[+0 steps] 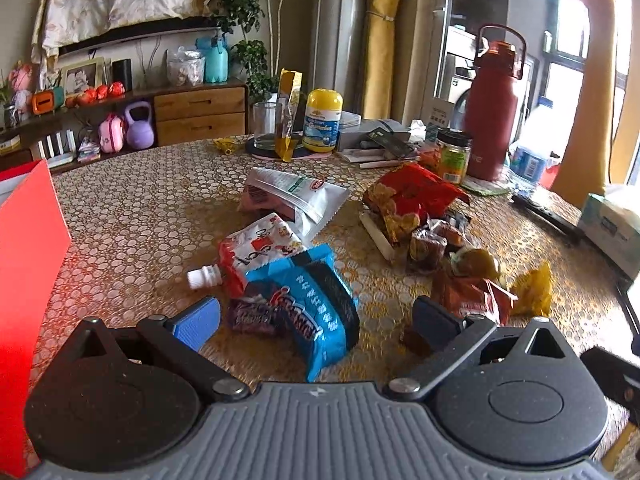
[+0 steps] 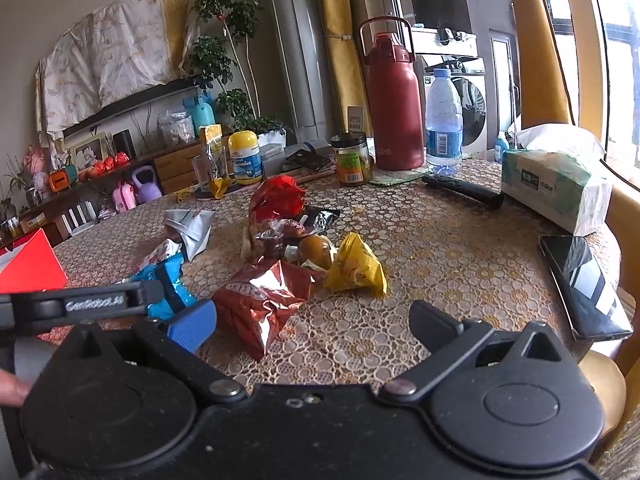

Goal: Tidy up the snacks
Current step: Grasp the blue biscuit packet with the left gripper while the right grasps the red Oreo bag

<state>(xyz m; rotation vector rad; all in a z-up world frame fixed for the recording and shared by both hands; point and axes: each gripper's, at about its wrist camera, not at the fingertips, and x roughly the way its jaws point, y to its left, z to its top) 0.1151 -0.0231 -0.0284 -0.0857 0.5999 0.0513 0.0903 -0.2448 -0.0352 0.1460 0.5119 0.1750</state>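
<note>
Snacks lie scattered on the gold lace tablecloth [image 1: 132,216]. A blue snack bag [image 1: 320,312] lies between the fingers of my open left gripper [image 1: 316,322], with a red-white drink pouch [image 1: 256,252] and a silver pouch [image 1: 296,196] behind it. A red biscuit pack [image 1: 408,196], small wrapped cakes [image 1: 428,248] and a yellow packet [image 1: 534,290] lie to the right. My right gripper [image 2: 312,320] is open, just before a shiny red chip bag [image 2: 264,300]; the yellow packet [image 2: 356,266] lies beyond. The left gripper's arm [image 2: 80,304] shows at the left of the right wrist view.
A red box [image 1: 28,280] stands at the left edge. At the back stand a red flask [image 2: 394,100], water bottle [image 2: 442,120], jar [image 2: 352,158], yellow vitamin bottle [image 1: 322,120] and glass [image 1: 266,124]. A tissue pack [image 2: 552,184], black knife handle [image 2: 464,190] and phone [image 2: 584,284] lie right.
</note>
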